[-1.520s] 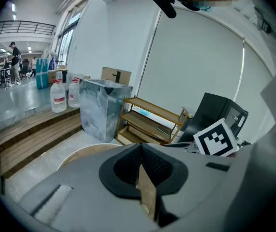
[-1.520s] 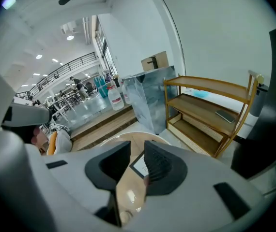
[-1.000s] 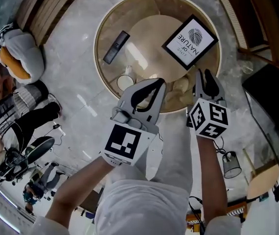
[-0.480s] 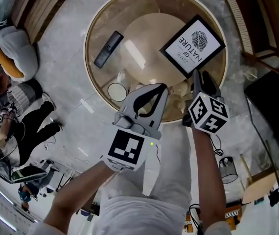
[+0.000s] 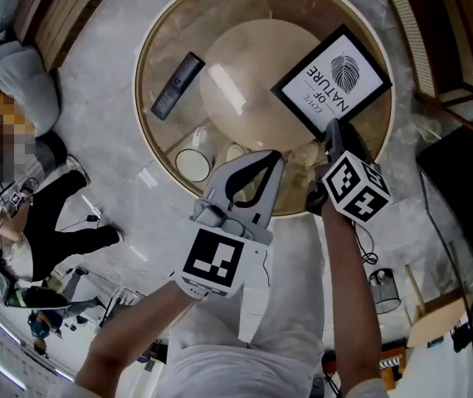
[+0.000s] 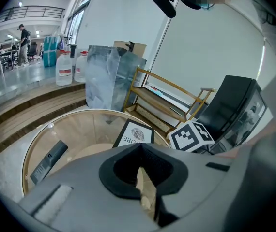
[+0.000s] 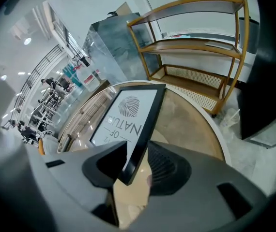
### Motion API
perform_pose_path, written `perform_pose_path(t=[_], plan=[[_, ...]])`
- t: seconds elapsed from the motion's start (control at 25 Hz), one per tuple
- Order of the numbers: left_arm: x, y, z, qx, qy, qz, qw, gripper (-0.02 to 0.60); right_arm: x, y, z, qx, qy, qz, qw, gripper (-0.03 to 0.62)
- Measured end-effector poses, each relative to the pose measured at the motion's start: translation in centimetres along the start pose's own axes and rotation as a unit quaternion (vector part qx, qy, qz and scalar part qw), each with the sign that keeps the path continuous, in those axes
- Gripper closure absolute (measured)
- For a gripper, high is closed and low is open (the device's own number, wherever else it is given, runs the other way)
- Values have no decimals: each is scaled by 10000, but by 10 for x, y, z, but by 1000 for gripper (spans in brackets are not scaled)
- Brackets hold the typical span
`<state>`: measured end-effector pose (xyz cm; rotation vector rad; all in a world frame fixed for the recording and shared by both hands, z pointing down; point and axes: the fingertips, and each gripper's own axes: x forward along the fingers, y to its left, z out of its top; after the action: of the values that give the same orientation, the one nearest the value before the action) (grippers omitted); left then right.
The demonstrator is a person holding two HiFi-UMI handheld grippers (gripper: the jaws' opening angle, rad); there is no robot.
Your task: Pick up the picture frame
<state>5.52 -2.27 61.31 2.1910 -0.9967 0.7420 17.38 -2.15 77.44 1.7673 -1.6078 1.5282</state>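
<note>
Right gripper (image 7: pixel 133 164), jaws just opened wide, straddles 1 edge of the picture frame (image 7: pixel 124 114) without clamping it. Left gripper (image 6: pixel 139 151), closed and empty, overhangs the round table (image 5: pixel 138 89) rim.

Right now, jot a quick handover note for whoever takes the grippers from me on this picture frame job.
Left gripper: shut, empty, above the near side of the table.
Right gripper: open, jaws just been opening, near corner of the picture frame between them, not clamped.
Frame lies on the round glass table.
Done: right gripper lined up.
To do: close on the frame, lift.
</note>
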Motion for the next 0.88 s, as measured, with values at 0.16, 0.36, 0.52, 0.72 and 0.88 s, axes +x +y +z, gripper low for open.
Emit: perform_pose_path(t=[0.16, 0.36, 0.52, 0.72, 0.88], plan=[[-2, 3, -6, -15, 36, 1, 10000, 578, 7, -2, -3, 180, 60, -65, 9998, 493], [-8, 3, -6, 31, -15, 3, 10000, 578, 9, -5, -4, 125, 138, -370, 9991, 490], [-14, 3, -7, 36, -44, 12, 10000, 577, 10, -6, -6, 67, 221, -675, 9975, 490], [-24, 6, -8, 3, -61, 64, 10000, 578, 7, -9, -5, 348, 219, -832, 9957, 512], [-28, 11, -9, 12, -72, 125, 9999, 577, 9, -8, -3, 521, 141, -802, 9953, 526]])
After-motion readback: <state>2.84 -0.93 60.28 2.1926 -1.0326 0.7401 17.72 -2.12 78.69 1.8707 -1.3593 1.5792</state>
